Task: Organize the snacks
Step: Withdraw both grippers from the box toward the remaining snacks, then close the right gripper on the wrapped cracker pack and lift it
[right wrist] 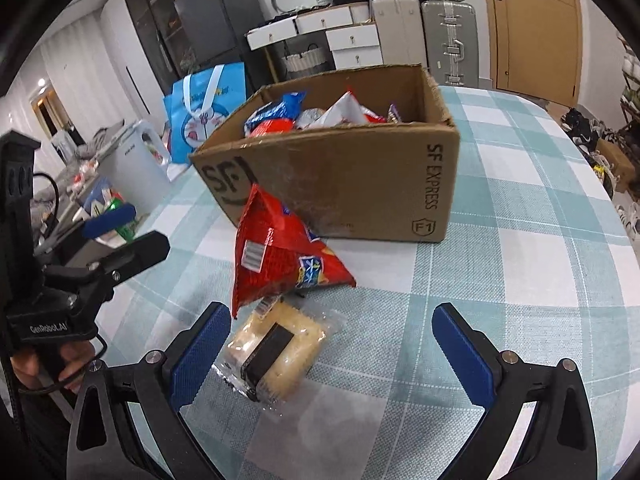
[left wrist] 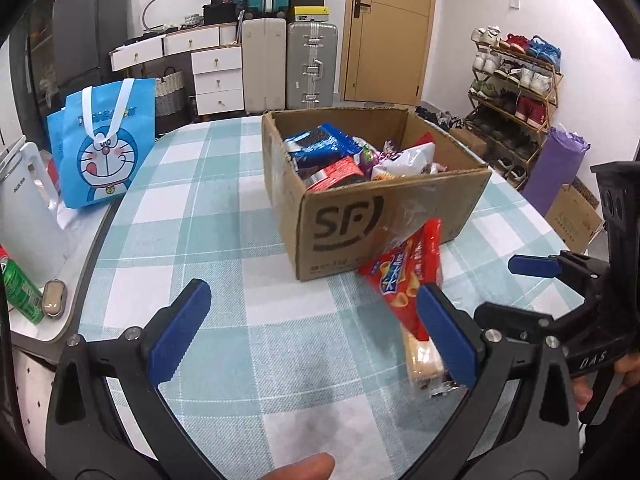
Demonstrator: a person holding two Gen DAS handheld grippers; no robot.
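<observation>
- Two snack packs are seen on the checked tablecloth [right wrist: 520,264] in front of the cardboard box [right wrist: 360,184]: a red snack bag [right wrist: 280,256] leaning against the box's front wall, and a clear-wrapped cracker sandwich [right wrist: 276,350] lying flat just below it, its top edge tucked under the bag.
- The box is filled with mixed snack packets [left wrist: 340,152], its flaps open.
- The right gripper [right wrist: 332,344] is held with jaws spread wide; the cracker sandwich lies between them, close to the left pad, nothing being gripped.
- The left gripper [left wrist: 312,328] is likewise spread wide over bare cloth, its right pad overlapping the red bag and cracker pack in view; contact cannot be told.
- A blue cartoon tote bag [left wrist: 104,144] stands well apart at the table's left.
</observation>
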